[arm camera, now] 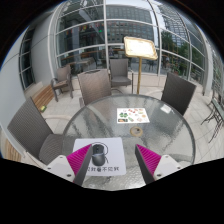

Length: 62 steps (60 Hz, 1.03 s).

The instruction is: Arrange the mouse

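A dark grey mouse (97, 153) lies on a white sheet (112, 160) with black printed characters, at the near edge of a round glass table (100, 125). My gripper (110, 153) is open. The mouse stands between the fingers, closer to the left magenta pad (72, 162) than to the right pad (151, 160), with a gap at each side. The fingers touch nothing.
A white card (131, 116) with small coloured pictures lies farther out on the table. Dark chairs ring the table: left (35, 128), far left (95, 85), far middle (120, 72), right (178, 95). A wooden sign stand (140, 50) is beyond, before a glass facade.
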Available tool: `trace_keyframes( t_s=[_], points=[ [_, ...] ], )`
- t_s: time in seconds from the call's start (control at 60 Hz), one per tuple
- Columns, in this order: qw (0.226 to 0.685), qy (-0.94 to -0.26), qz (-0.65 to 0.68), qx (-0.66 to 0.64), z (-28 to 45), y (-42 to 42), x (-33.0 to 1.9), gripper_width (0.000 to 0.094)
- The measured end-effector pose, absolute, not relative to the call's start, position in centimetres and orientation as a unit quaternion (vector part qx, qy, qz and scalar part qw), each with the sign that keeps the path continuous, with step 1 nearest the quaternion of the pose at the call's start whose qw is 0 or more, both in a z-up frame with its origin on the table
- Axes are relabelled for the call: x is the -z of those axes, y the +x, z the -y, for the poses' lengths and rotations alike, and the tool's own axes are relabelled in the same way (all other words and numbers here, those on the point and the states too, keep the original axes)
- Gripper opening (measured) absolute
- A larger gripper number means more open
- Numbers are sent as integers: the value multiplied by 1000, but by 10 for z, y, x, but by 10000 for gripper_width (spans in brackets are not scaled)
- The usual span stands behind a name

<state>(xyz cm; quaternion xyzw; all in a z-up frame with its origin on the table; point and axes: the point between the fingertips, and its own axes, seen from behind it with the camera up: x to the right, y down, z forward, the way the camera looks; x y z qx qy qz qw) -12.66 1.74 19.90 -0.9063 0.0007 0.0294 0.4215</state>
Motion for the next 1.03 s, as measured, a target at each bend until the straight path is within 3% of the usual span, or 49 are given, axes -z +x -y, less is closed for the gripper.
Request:
trace_keyframes(
  t_s=[0.25,0.583,1.033],
  points=[
    [447,-894,4,-12,59,-63,-240,860],
    [439,-898,-16,-14,134,-20,-227,860],
    [452,-891,-31,-21,145,-14,-237,861]
  ],
)
